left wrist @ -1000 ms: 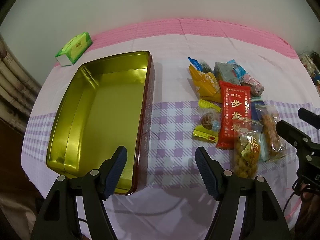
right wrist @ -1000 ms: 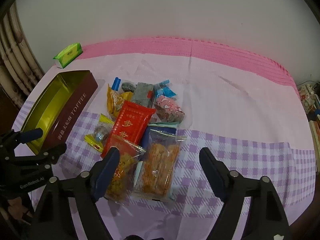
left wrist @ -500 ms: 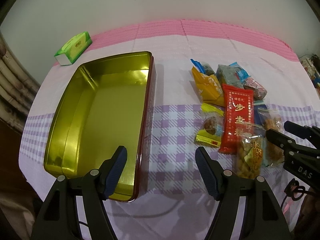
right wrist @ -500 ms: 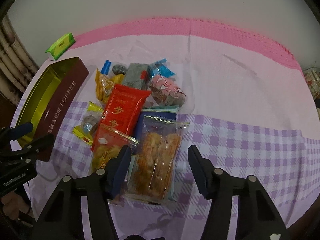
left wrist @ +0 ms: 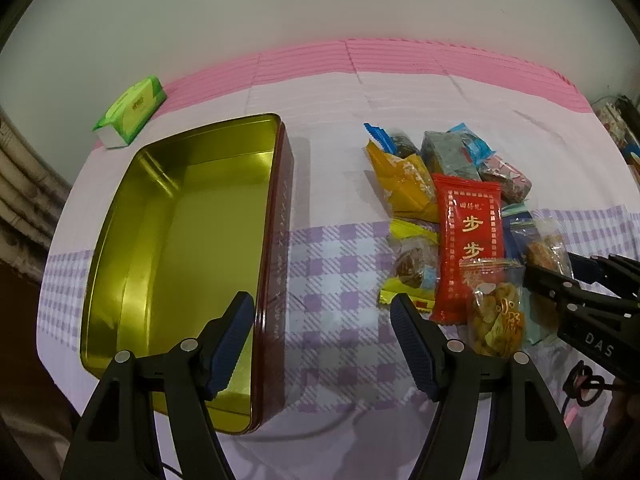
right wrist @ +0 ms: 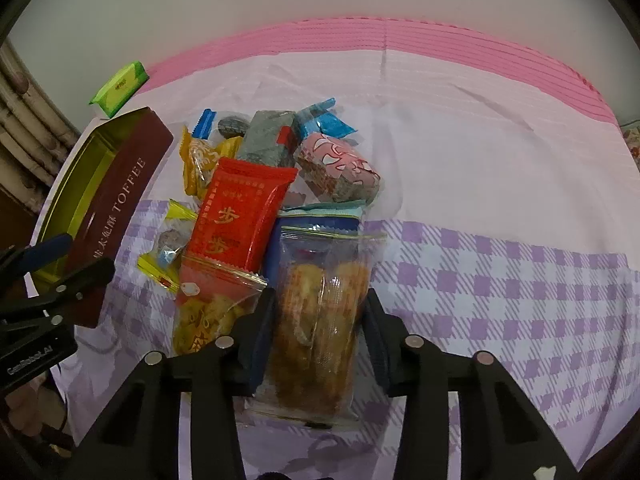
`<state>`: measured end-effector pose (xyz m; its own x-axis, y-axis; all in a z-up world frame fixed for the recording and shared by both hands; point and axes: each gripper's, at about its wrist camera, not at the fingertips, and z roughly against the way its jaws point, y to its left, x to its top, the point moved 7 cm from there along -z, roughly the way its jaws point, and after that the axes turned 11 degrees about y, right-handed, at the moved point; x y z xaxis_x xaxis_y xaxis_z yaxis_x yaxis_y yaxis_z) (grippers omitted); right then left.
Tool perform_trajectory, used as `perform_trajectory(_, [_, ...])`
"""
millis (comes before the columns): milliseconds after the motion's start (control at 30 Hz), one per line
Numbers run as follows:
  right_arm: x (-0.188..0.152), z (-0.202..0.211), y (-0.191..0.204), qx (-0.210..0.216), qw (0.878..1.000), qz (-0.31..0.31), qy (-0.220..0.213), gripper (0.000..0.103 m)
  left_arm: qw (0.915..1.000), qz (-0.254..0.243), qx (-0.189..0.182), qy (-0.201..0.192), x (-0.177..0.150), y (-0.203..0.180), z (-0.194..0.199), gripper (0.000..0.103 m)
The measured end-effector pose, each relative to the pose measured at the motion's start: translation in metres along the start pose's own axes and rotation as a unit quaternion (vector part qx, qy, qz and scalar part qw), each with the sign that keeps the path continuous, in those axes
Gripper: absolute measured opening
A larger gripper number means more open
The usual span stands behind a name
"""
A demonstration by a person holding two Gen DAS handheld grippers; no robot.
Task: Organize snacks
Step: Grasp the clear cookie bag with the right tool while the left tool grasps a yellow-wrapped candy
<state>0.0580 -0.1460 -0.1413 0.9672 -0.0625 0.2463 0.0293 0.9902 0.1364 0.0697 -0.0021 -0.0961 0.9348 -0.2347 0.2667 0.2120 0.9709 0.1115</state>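
An open gold tin (left wrist: 180, 220) with a maroon wall (right wrist: 120, 192) lies on the left of the tablecloth. A heap of snacks lies right of it: a red packet (right wrist: 244, 216), a yellow-crisp bag (right wrist: 208, 312), a pink-wrapped cake (right wrist: 340, 172) and several small sweets. My right gripper (right wrist: 318, 300) is closing its jaws on a clear packet of brown pastries (right wrist: 320, 264), with a pad pressing each long side. My left gripper (left wrist: 322, 304) hangs open over the tin's right wall and the cloth, holding nothing. The right gripper (left wrist: 560, 280) also shows at the right of the left wrist view.
A green tissue pack (left wrist: 132, 110) lies at the back left by the wall. The pink and purple-checked cloth (right wrist: 500, 200) stretches bare to the right of the heap. Cluttered shelves edge the far right (left wrist: 624, 120).
The right gripper sank onto the heap and its jaws narrowed from wide apart to both sides of the clear pastry packet. The left gripper stayed put.
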Motion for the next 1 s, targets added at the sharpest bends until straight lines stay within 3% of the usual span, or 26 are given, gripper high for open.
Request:
perform_trajectory(367, [0.002, 0.011, -0.021, -0.006, 1.000, -0.017, -0.019, 0.034, 0.9995, -0.028, 0.002, -0.018, 0.011, -0.009, 0.007, 0.071])
perform_trajectory(467, [0.002, 0.014, -0.033, -0.011, 0.999, -0.026, -0.023, 0.033, 0.9990, -0.040, -0.015, -0.015, 0.014, -0.017, 0.008, 0.069])
perform_trajectory(667, [-0.003, 0.015, -0.061, -0.018, 0.998, -0.053, -0.019, 0.033, 0.9971, -0.062, -0.043, 0.003, 0.022, -0.034, 0.002, 0.060])
perform_trajectory(833, [-0.007, 0.013, -0.081, -0.021, 0.997, -0.069, -0.016, 0.033, 0.9950, -0.081, -0.051, 0.028, 0.026, -0.045, -0.012, 0.047])
perform_trajectory(1000, [-0.010, 0.011, -0.094, -0.019, 0.996, -0.081, -0.014, 0.033, 0.9924, -0.085, -0.073, 0.051, 0.029, -0.052, -0.023, 0.042])
